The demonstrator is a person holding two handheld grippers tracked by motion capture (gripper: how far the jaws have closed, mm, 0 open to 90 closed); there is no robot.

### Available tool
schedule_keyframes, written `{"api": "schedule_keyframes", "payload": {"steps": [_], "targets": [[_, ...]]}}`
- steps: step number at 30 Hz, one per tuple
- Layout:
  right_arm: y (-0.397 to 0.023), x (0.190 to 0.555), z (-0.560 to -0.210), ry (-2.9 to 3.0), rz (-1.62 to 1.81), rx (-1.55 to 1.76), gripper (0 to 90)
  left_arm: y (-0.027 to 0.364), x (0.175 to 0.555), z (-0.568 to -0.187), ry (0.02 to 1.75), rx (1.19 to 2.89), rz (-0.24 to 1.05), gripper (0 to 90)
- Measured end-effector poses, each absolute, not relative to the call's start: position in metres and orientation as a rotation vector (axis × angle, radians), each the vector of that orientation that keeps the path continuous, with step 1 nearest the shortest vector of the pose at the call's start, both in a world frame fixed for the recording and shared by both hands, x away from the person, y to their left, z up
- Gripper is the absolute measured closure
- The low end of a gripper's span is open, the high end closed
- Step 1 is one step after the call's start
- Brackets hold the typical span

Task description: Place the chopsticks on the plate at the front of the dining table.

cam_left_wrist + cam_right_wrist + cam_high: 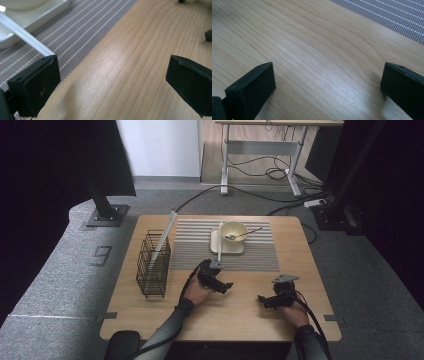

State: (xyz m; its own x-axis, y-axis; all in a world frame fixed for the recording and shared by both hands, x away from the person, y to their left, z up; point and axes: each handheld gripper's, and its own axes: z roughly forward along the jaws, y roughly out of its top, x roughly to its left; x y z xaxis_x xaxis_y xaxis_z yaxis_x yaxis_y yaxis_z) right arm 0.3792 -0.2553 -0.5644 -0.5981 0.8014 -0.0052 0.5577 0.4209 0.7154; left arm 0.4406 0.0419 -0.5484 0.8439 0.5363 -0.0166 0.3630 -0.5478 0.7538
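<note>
A cream bowl (234, 227) with a metal spoon (246, 233) in it stands on a square cream plate (229, 248) on a striped grey placemat (200, 251). A thin white rod (219, 245) lies from the plate toward me. My left gripper (227, 286) rests on the wood just in front of the rod's near end, jaws wide apart and empty. In the left gripper view the left gripper (113, 65) has bare wood between its jaws, with the rod (25, 37) beside its left one. My right gripper (261, 299) lies further right, and the right gripper (328, 68) is open over bare wood.
A black wire basket (152, 265) stands at the table's left with a long pale flat strip (165, 235) leaning out of it. The wooden table (240, 320) ends close behind my hands. A desk frame and cables lie on the floor beyond.
</note>
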Motion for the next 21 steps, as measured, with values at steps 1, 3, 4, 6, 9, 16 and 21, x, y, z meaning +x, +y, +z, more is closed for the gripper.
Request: {"api": "schedule_keyframes", "payload": {"steps": [1,3,4,6,9,16,21], "targets": [[-0.2553,0.3792,-0.5644,2.334,0.979,1.167,0.0,0.0417,0.4409,-0.5499,0.655,2.211,0.27,0.0],[-0.2553,0.3791,-0.5644,2.334,0.979,1.168,0.0,0.0417,0.442,-0.5528,0.665,2.21,0.261,0.0],[-0.2553,0.3792,-0.5644,2.334,0.979,1.168,0.0,0.0419,0.4427,-0.5539,0.67,2.208,0.254,0.0],[-0.2553,0.3792,-0.5644,2.334,0.979,1.167,0.0,0.0422,0.4431,-0.5541,0.674,2.207,0.251,0.0],[-0.2553,0.3792,-0.5644,2.334,0.979,1.167,0.0,0.0425,0.4436,-0.5541,0.677,2.201,0.246,0.0],[-0.2553,0.3792,-0.5644,2.334,0.979,1.168,0.0,0.0429,0.4466,-0.5548,0.699,2.204,0.237,0.0],[-0.2553,0.3792,-0.5644,2.334,0.979,1.167,0.0,0.0424,0.4487,-0.5549,0.709,2.21,0.231,0.0]]}}
